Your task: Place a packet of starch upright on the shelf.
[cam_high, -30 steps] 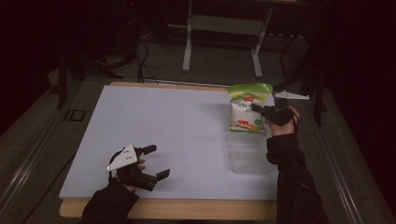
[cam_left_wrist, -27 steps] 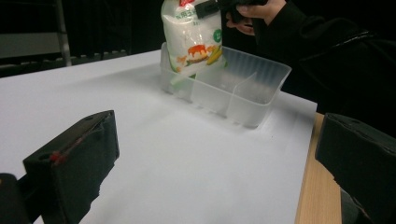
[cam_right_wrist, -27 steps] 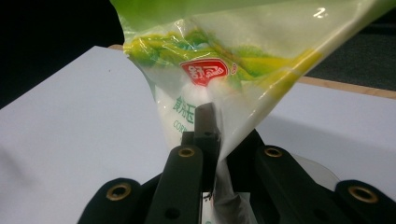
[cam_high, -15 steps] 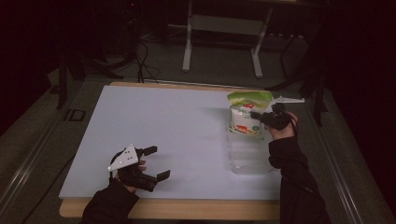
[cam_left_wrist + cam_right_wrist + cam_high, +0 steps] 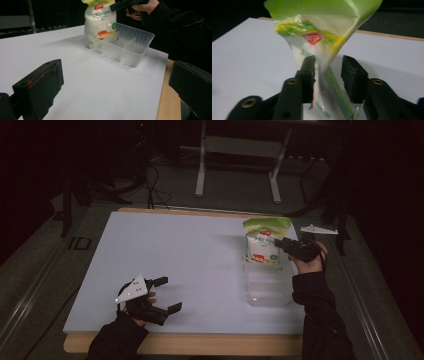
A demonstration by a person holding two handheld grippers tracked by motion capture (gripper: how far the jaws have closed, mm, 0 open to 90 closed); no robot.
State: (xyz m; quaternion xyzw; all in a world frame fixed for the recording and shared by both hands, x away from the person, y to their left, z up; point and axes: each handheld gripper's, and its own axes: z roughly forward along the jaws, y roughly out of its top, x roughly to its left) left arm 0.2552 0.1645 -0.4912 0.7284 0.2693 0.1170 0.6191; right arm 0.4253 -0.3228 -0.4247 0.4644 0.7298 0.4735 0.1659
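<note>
green-topped pouch (image 5: 322, 47) between right gripper (image 5: 328, 75) fingers (image 5: 308, 75)

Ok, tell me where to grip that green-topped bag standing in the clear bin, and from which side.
Grip the bag high, at the flattened neck just under its green top, coming from the person's right above the clear bin rim. It stands upright in the far compartment, so the walls shield its lower body. The right gripper already straddles that neck, jaws apart.
</note>
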